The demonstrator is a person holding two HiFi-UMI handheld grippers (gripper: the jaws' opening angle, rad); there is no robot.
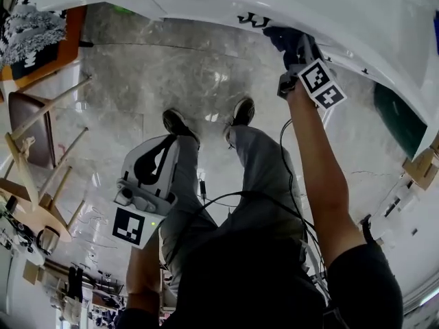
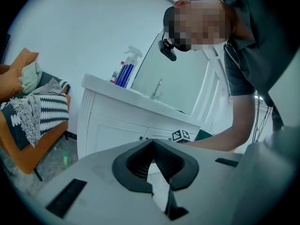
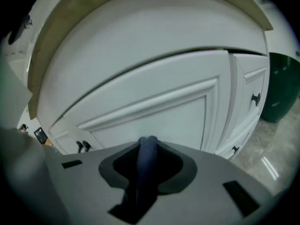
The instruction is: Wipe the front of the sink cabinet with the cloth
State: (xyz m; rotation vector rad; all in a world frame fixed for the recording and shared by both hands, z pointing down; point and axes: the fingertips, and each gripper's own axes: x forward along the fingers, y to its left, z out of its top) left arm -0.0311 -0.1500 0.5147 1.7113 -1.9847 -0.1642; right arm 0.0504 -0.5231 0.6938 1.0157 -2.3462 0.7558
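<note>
Wiping seemingly mid-course, lower front left: cloth (image 3: 143, 182) pinched by right gripper (image 3: 149, 144) near sink cabinet (image 3: 154, 111) top edge; left gripper (image 2: 152, 146) closed, empty.

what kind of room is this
Probably a home bathroom or washroom: a white sink cabinet with a faucet above it, a spray bottle on its counter, and a polished stone-look floor.

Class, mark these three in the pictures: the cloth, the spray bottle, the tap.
cloth (image 3: 147, 163), right gripper view, its fold between the jaws
spray bottle (image 2: 124, 75), left gripper view, its blue body
tap (image 2: 157, 89), left gripper view, its upright stem
</note>
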